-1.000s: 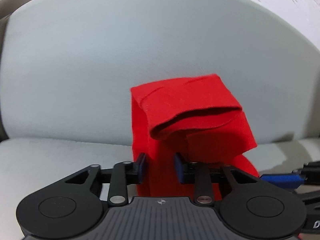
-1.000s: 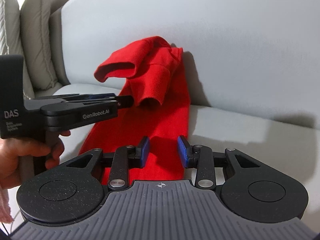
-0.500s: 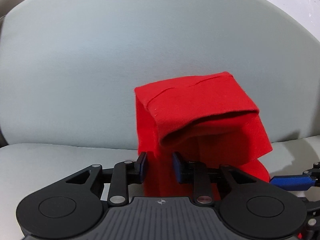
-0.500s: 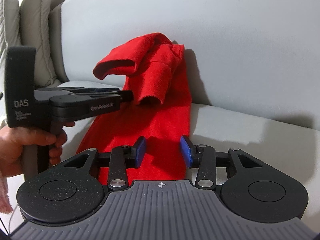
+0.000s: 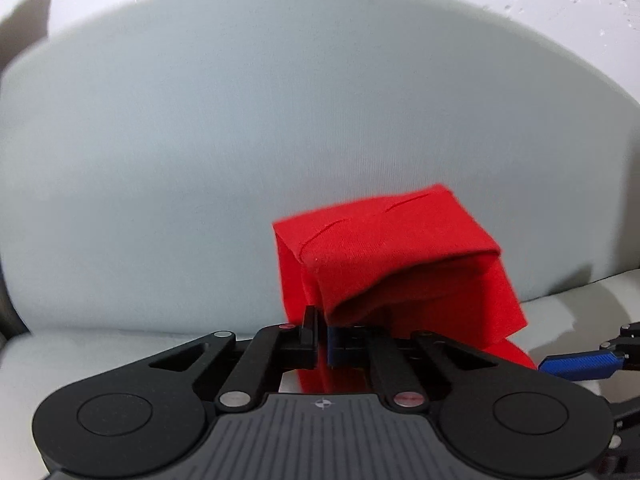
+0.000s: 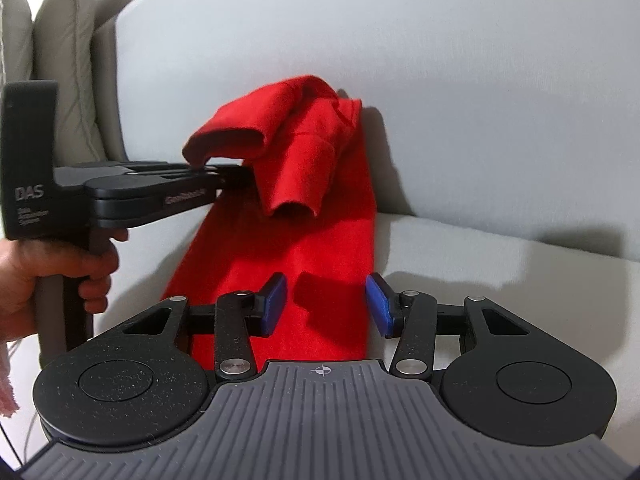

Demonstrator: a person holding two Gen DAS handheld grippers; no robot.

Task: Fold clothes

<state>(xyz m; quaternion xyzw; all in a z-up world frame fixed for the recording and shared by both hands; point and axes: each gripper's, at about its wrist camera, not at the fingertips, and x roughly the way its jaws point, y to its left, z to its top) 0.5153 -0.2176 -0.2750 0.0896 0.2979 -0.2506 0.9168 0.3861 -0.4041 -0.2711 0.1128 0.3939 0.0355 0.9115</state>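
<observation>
Cloth (image 6: 304, 248), red, lies on your sofa (image 6: 500, 80), and your left gripper (image 5: 322, 340) has just closed on its lifted edge while your right gripper (image 6: 326, 304) is opening with nothing pinched, so a fold can begin

Home living room, grey sofa (image 6: 460, 80), cushions (image 6: 64, 60)

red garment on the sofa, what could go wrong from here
1. The left gripper has pinched only a thin edge of the red garment; that edge may slip out when pulled.
2. The right gripper is opening with no cloth pinched, so one-sided pulling could undo the draped fold against the sofa back.
</observation>
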